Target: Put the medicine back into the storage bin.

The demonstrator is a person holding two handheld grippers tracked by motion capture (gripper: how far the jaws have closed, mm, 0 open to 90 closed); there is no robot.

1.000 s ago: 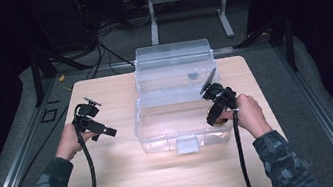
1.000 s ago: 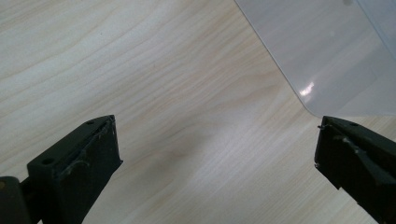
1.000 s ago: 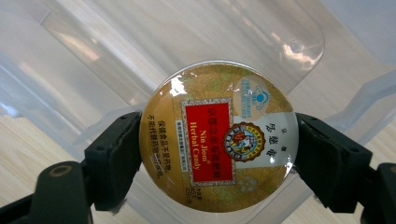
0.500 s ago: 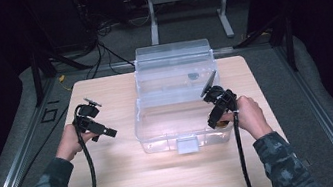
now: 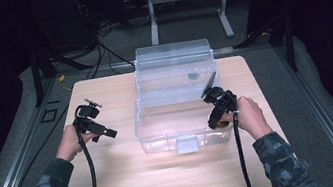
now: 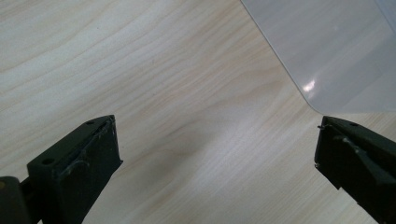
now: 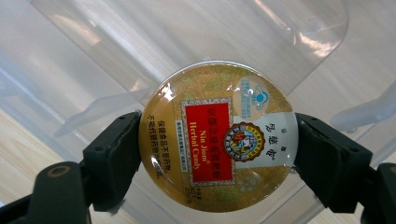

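A clear plastic box (image 5: 145, 127) stands in the middle of the wooden table (image 5: 118, 182), its lid (image 5: 173, 64) swung back. My right gripper (image 5: 215, 122) hovers over the box's right side, shut on a round gold candy tin (image 7: 218, 135) with a red label. The tin sits flat between both jaws, and the clear box (image 7: 93, 56) lies below it. My left gripper (image 5: 109, 132) is left of the box, low over the bare table. Its jaws stand wide apart in the left gripper view, left gripper (image 6: 215, 140) with nothing between them, and a corner of the box (image 6: 336, 46) lies just ahead.
A latch tab (image 5: 187, 145) sticks out of the box's near wall. A small dark round spot (image 5: 193, 75) shows on the lid. Bare wood extends left, right and in front of the box. Cables trail from both grippers off the table's near edge.
My right gripper with the tin has drifted slightly toward the near side of the box. The left gripper has stayed in place.
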